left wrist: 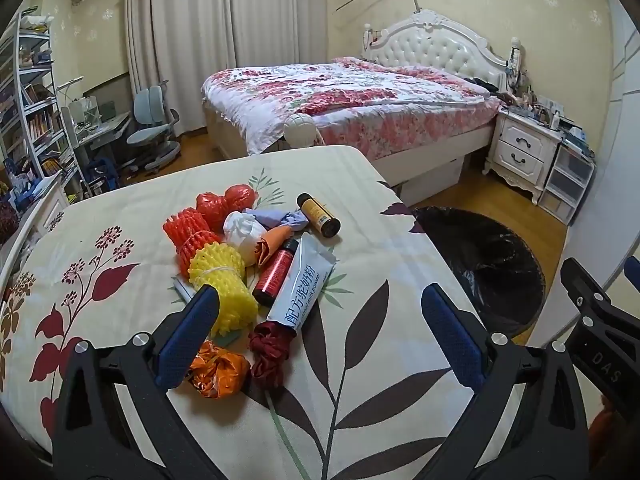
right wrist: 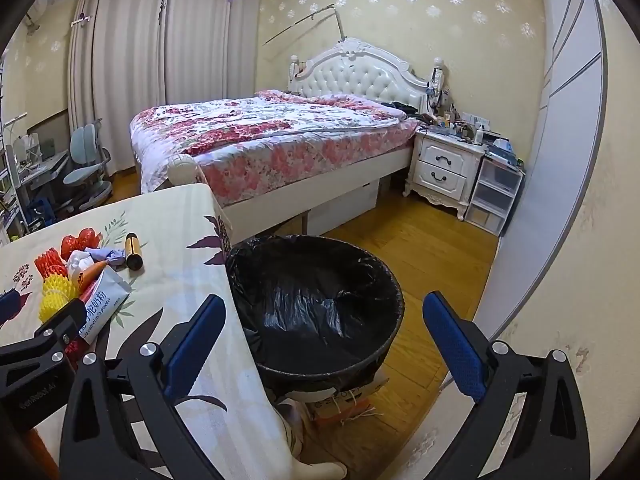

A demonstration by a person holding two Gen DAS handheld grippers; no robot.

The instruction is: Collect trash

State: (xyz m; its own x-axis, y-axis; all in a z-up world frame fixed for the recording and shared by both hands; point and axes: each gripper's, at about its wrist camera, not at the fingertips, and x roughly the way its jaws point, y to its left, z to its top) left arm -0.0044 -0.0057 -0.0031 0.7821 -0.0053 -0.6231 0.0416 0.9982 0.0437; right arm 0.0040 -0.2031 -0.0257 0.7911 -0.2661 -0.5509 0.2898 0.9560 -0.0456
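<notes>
Left gripper (left wrist: 320, 308) spread wide, empty, over trash pile (left wrist: 248, 256) on table (left wrist: 380, 380). Right gripper (right wrist: 320, 320) spread wide, empty, above black-lined bin (right wrist: 316, 300).

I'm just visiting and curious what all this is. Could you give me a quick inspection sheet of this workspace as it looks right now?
Surface: table under a leaf-and-flower cloth.
Job's things: trash pile on the cloth: yellow foam net, red foam net, milk powder sachet, red tube, amber bottle, orange wrapper, dark red wad. Black-lined bin stands beside the table, looks empty.
Clutter: cardboard with string under the bin.
Grippers: left gripper open over the pile, holding nothing; right gripper open above the bin, holding nothing.
Cables: nothing seen.
Surroundings: bedroom: floral bed, nightstand, desk chair, bookshelf.
</notes>
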